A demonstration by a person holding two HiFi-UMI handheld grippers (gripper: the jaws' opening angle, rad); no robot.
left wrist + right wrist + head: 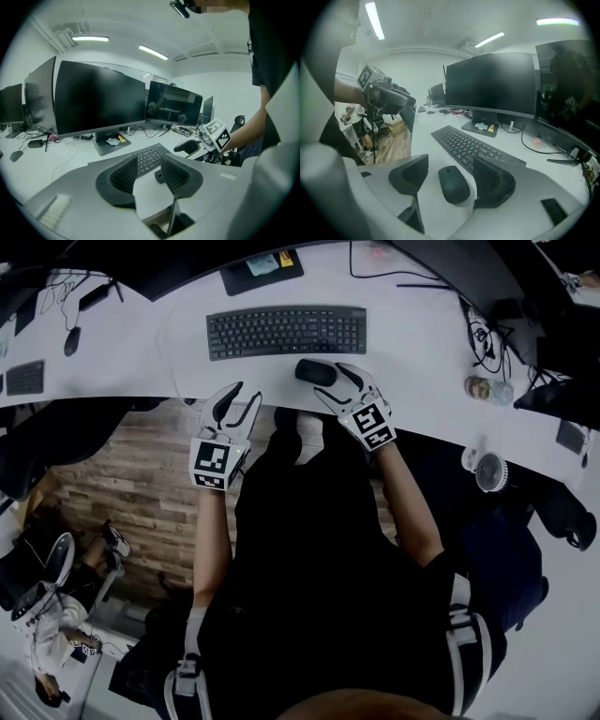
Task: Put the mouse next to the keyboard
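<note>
Right gripper view is showing, clearer than head view, the right hand-held gripper (451, 168) spread around the mouse (453, 185), lying lengthwise along the keyboard (464, 145).

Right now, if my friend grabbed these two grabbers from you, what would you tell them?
Left gripper: open, empty, at the front edge of the desk.
Right gripper: open, jaws either side of the mouse, not squeezing it.
Mouse: on the desk, just in front of the keyboard, toward its right end.
Done: no grip yet.
Left: probably grip the mouse and set it beside the keyboard.
</note>
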